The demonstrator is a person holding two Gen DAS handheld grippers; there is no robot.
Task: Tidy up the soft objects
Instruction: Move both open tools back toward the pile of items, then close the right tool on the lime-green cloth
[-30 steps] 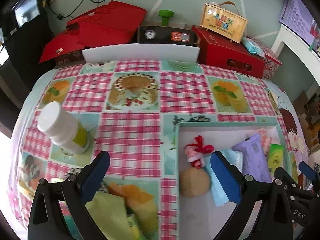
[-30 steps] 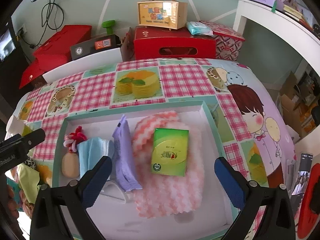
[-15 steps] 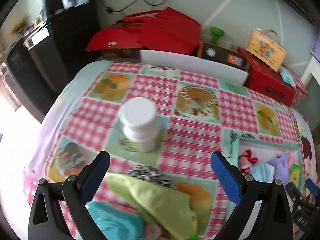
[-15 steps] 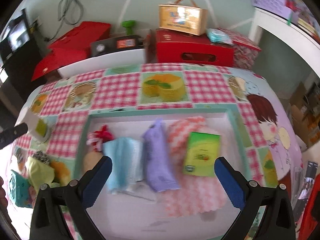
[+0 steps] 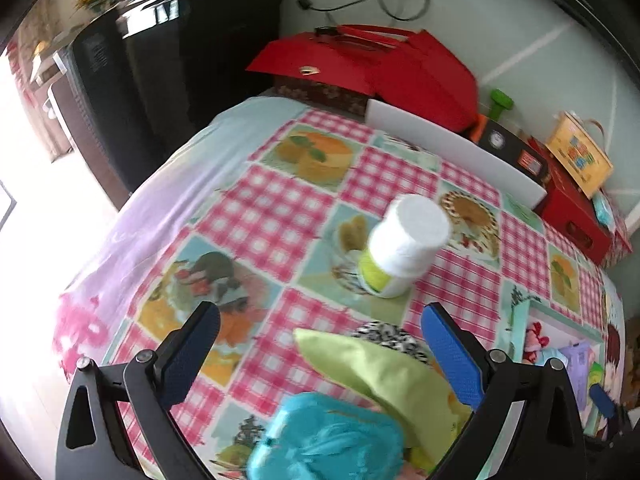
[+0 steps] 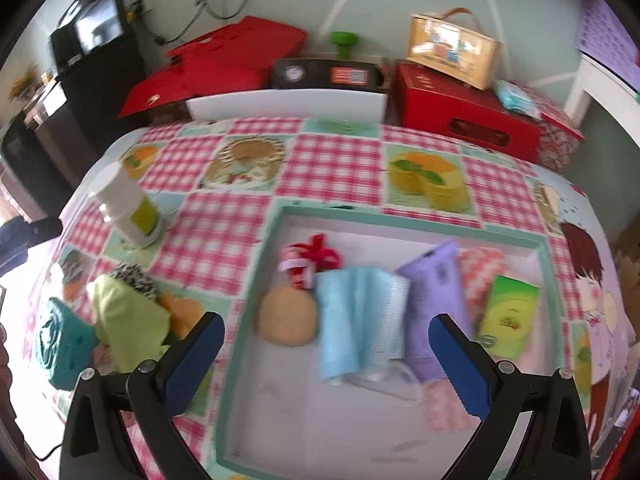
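While your left gripper (image 5: 316, 354) and right gripper (image 6: 326, 360) hung wide open and empty, 6 soft items lay in 1 tray (image 6: 404, 224); 3 (image 6: 120, 316) lay outside, leftward. Both views had swung left.

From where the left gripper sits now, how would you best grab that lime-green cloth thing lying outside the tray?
Probably by the pointed end of the lime-green cloth, which sticks out toward the white bottle. That end lies free on the tablecloth, while its other end is crowded by the teal bundle. The open left gripper could come down from above and pinch across the narrow tip.
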